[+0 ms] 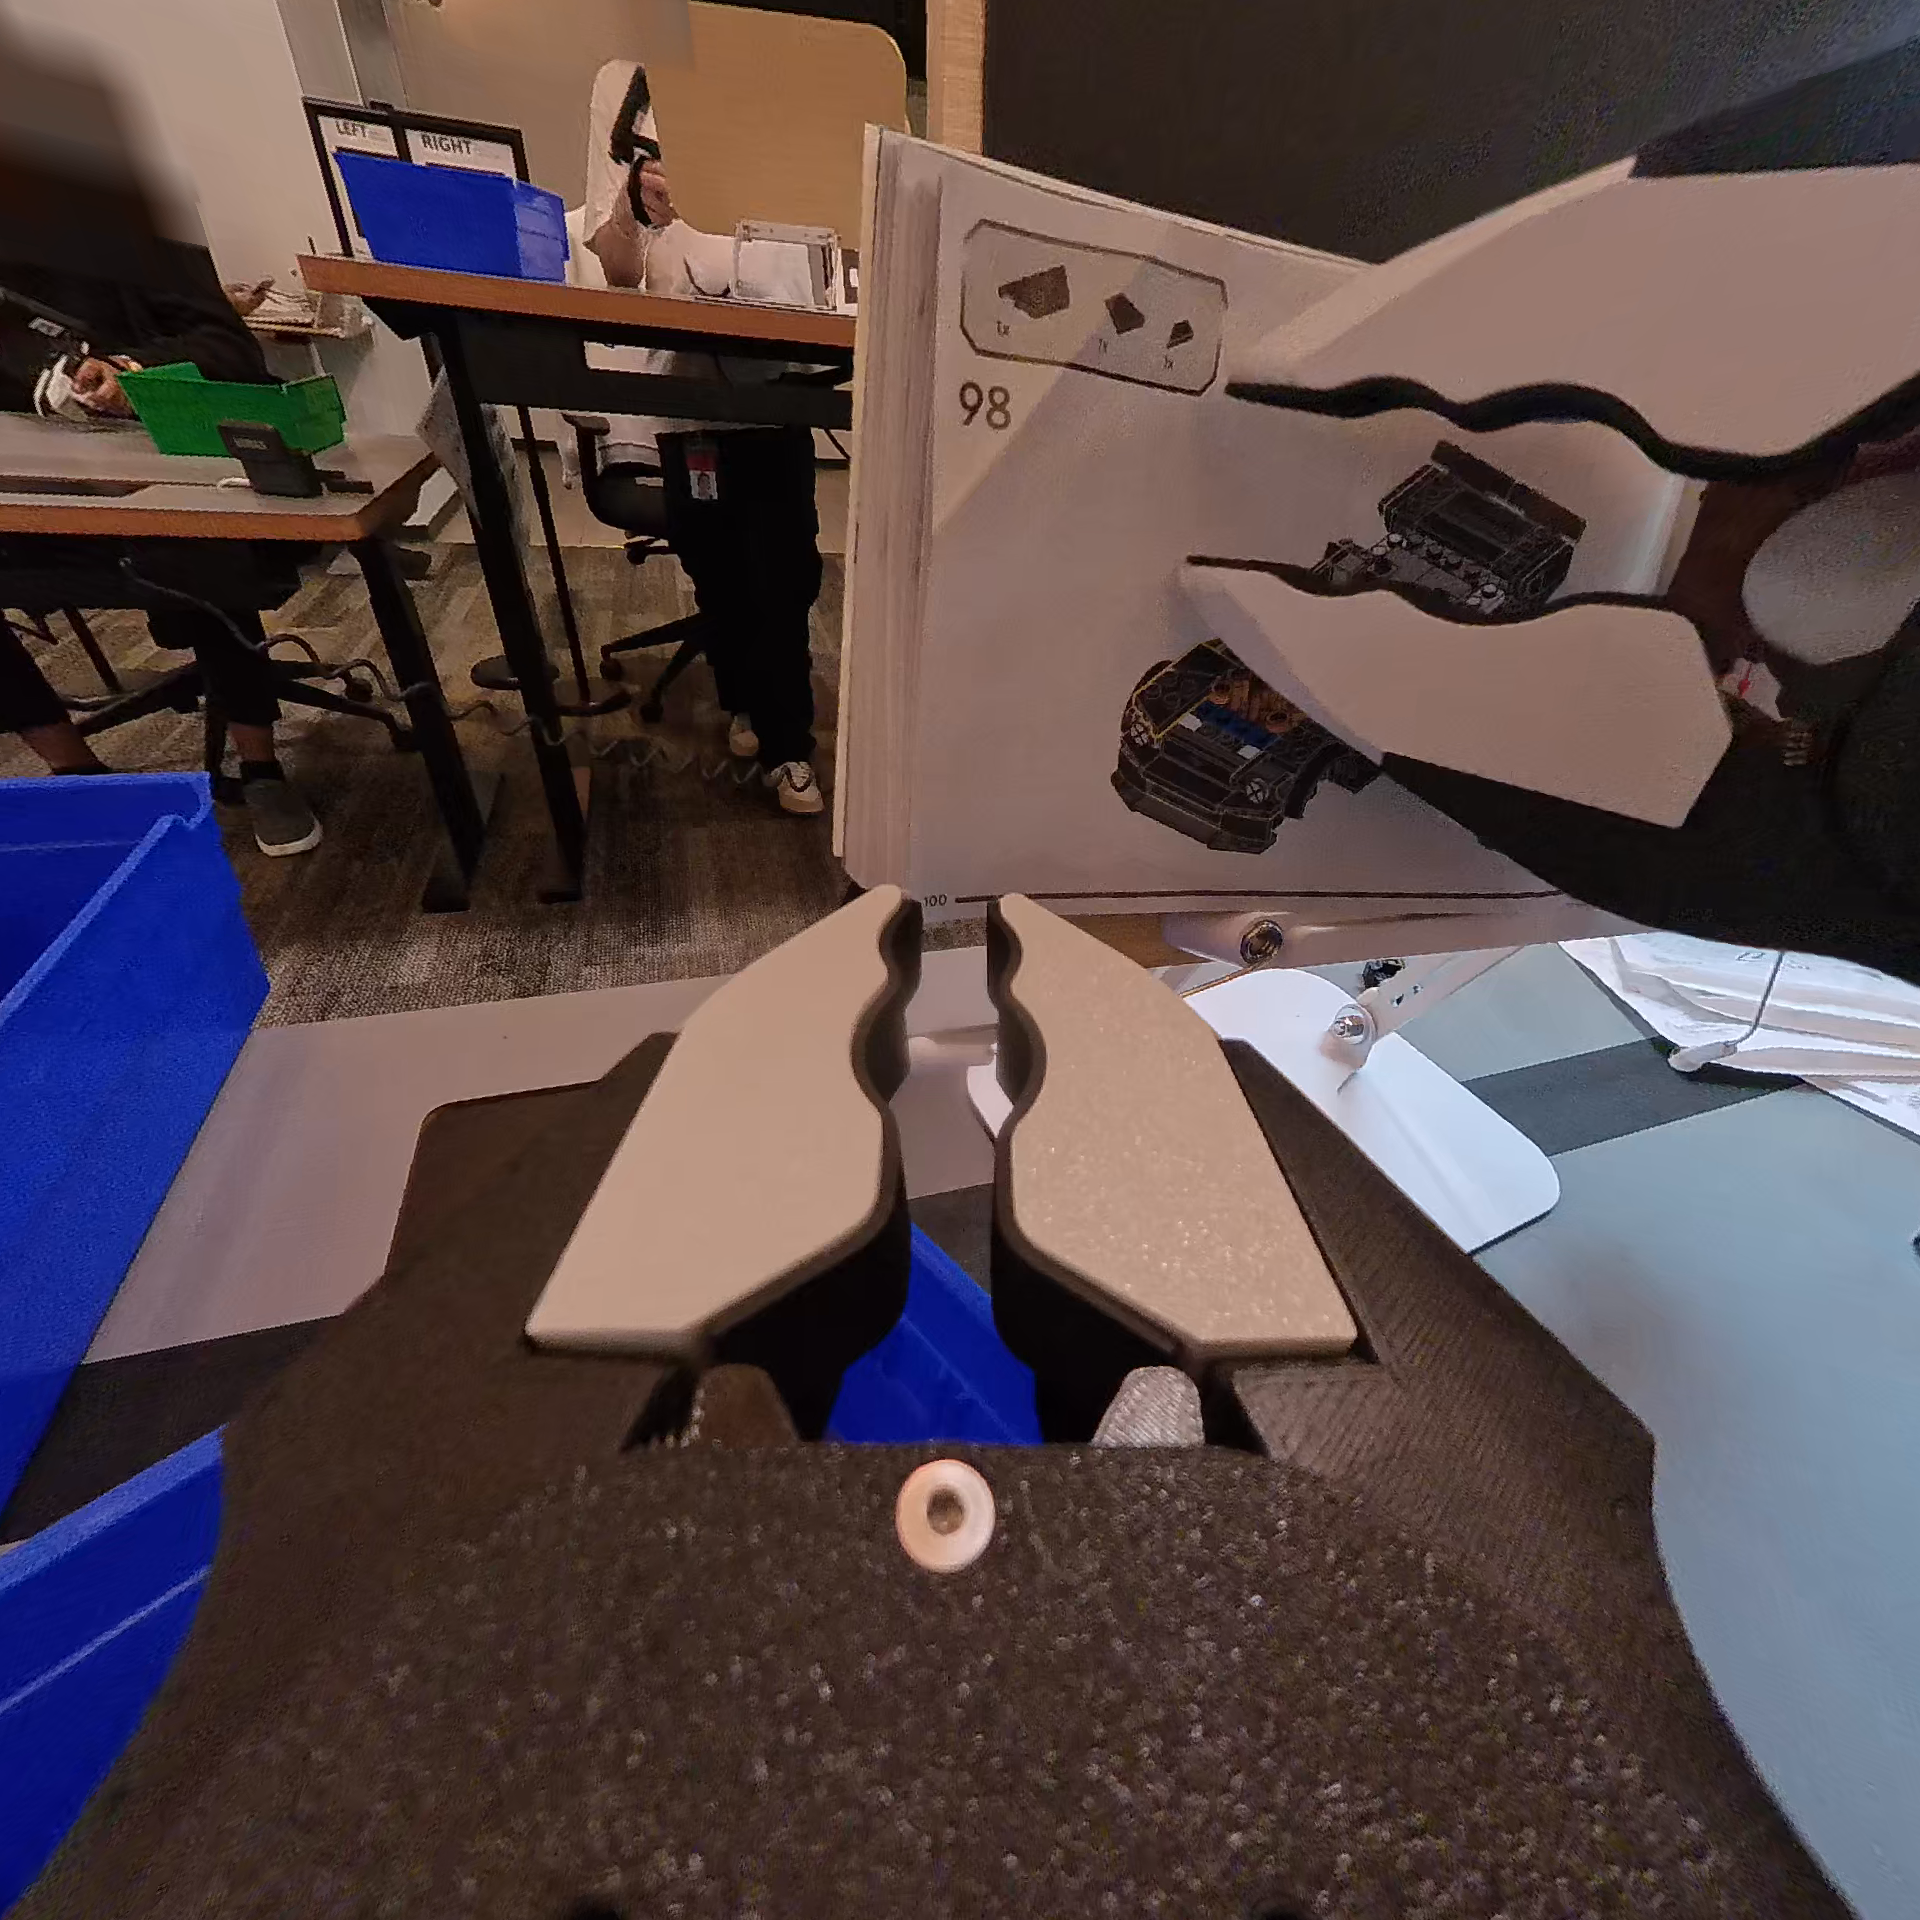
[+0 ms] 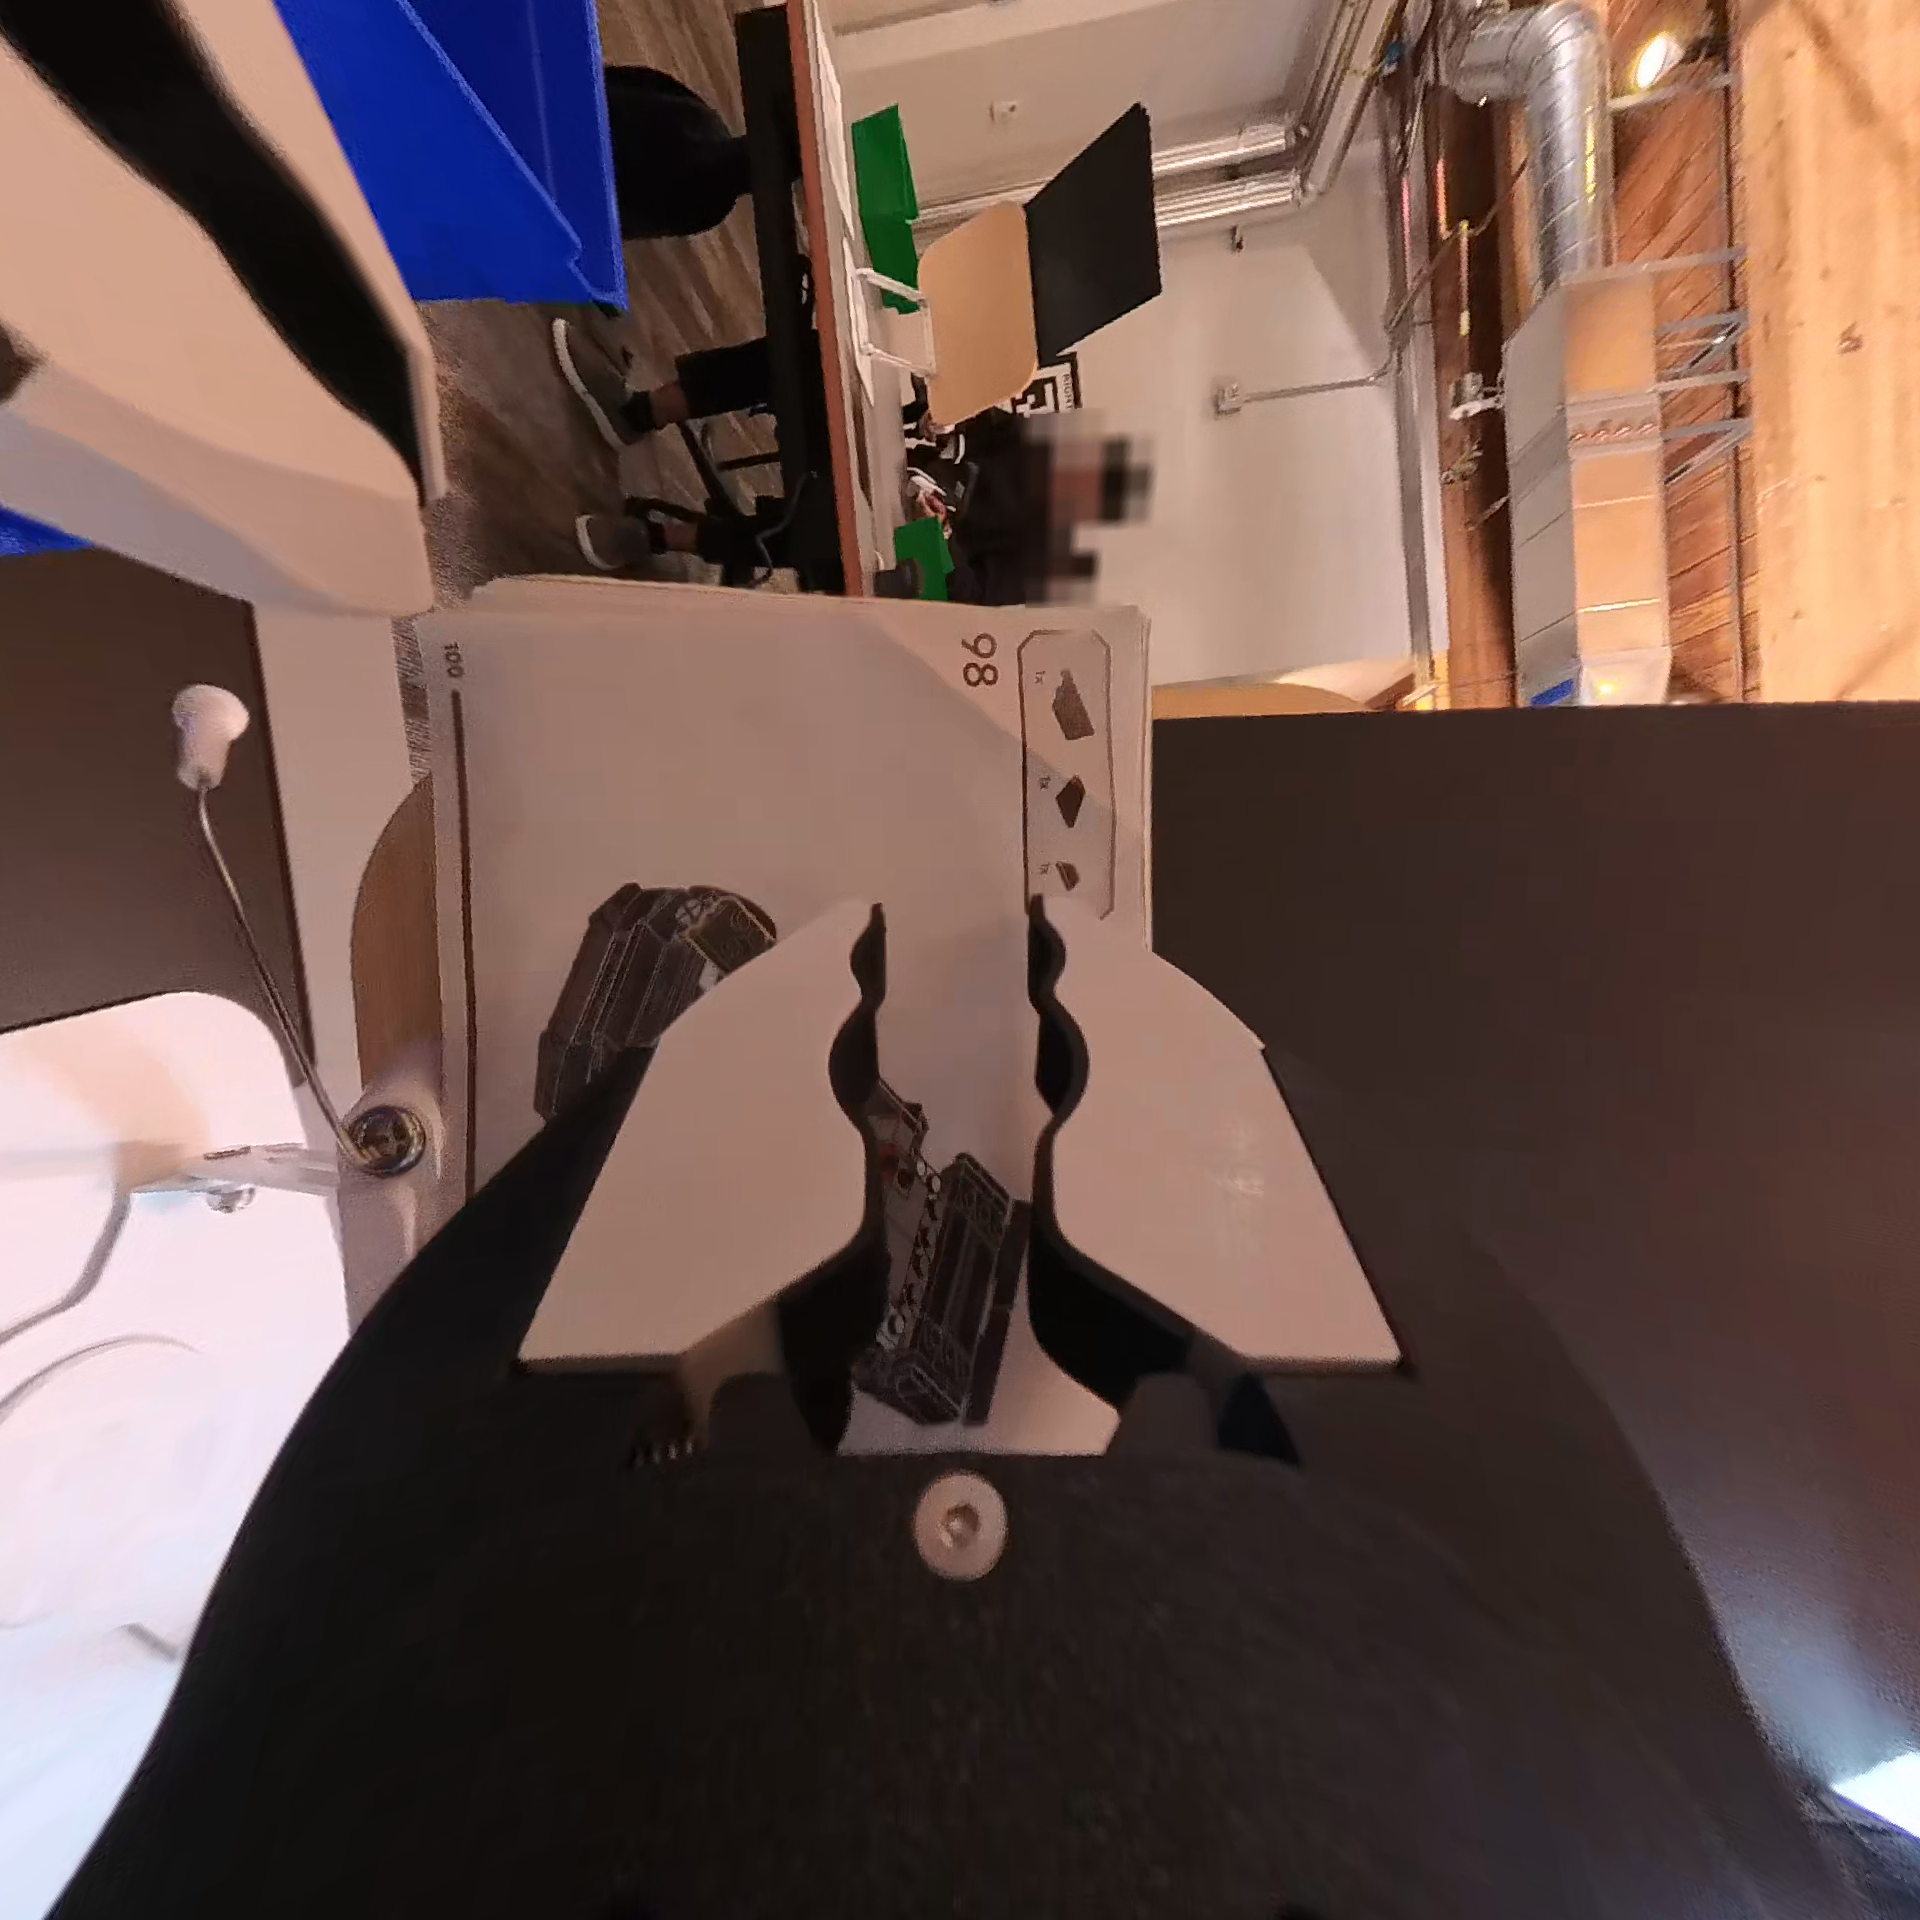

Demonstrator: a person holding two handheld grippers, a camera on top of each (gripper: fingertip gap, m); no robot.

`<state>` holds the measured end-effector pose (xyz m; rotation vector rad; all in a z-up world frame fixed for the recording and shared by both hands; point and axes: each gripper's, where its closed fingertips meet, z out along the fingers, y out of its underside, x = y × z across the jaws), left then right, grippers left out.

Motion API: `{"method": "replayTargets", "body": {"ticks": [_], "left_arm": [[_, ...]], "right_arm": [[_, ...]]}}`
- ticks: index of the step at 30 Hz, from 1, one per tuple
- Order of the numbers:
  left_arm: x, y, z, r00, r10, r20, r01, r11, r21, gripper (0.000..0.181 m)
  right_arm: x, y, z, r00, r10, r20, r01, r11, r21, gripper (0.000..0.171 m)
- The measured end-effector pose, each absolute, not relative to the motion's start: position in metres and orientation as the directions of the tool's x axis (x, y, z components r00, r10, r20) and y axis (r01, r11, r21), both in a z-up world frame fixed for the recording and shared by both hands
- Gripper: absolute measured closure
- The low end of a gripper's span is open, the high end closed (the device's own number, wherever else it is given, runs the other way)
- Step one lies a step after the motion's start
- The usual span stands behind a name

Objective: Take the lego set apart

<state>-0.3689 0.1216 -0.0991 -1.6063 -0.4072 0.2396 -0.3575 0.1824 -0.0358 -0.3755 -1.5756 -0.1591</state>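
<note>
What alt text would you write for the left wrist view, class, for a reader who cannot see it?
An instruction booklet stands open on a white stand, and the right gripper reaches in from the right, fingers apart over the page's car drawing. The left gripper points at the booklet's lower edge, its fingers slightly apart with nothing between them, blue bins to its left.

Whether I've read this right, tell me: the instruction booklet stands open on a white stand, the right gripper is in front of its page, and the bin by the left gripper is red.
One detail is wrong: the bin by the left gripper is blue, not red, as the left wrist view shows. The rest holds: the instruction booklet stands open on the white stand, with the right gripper in front of its page.
</note>
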Motion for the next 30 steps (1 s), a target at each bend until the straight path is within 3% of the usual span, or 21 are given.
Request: {"method": "replayTargets", "body": {"ticks": [4,8,9,12,16,19,21,24,26,30], "left_arm": [[-0.369,0.122,-0.1,0.912,0.4,0.091,0.116,-0.039,-0.992,0.17],[-0.369,0.122,-0.1,0.912,0.401,0.09,0.116,-0.041,-0.992,0.17],[-0.369,0.122,-0.1,0.912,0.401,0.09,0.116,-0.041,-0.992,0.17],[-0.37,0.121,-0.101,0.911,0.401,0.093,0.119,-0.04,-0.992,0.17],[-0.371,0.12,-0.1,0.911,0.399,0.102,0.126,-0.034,-0.991,0.17],[-0.37,0.121,-0.101,0.912,0.398,0.1,0.125,-0.037,-0.991,0.17],[-0.37,0.122,-0.101,0.912,0.397,0.101,0.126,-0.038,-0.991,0.17],[-0.37,0.122,-0.102,0.912,0.398,0.1,0.126,-0.04,-0.991,0.17],[-0.37,0.121,-0.102,0.912,0.398,0.1,0.127,-0.041,-0.991,0.17],[-0.371,0.12,-0.103,0.911,0.4,0.102,0.128,-0.04,-0.991,0.17]], "right_arm": [[-0.357,0.183,-0.034,0.012,0.13,0.991,0.323,0.938,-0.126,0.144],[-0.367,0.181,-0.028,-0.014,0.221,0.975,0.328,0.922,-0.204,0.104],[-0.37,0.183,-0.029,-0.038,0.247,0.968,0.344,0.913,-0.22,0.103],[-0.374,0.187,-0.035,-0.074,0.231,0.97,0.366,0.911,-0.189,0.118],[-0.372,0.188,-0.033,-0.046,0.158,0.986,0.358,0.925,-0.131,0.158],[-0.37,0.19,-0.036,-0.051,0.15,0.987,0.357,0.926,-0.122,0.167],[-0.369,0.185,-0.032,-0.029,0.133,0.991,0.328,0.938,-0.116,0.159],[-0.376,0.172,-0.032,-0.071,0.146,0.987,0.288,0.95,-0.12,0.124],[-0.383,0.168,-0.034,-0.116,0.105,0.988,0.29,0.955,-0.068,0.11],[-0.394,0.171,-0.045,-0.258,0.036,0.966,0.34,0.939,0.056,0.116]]}}
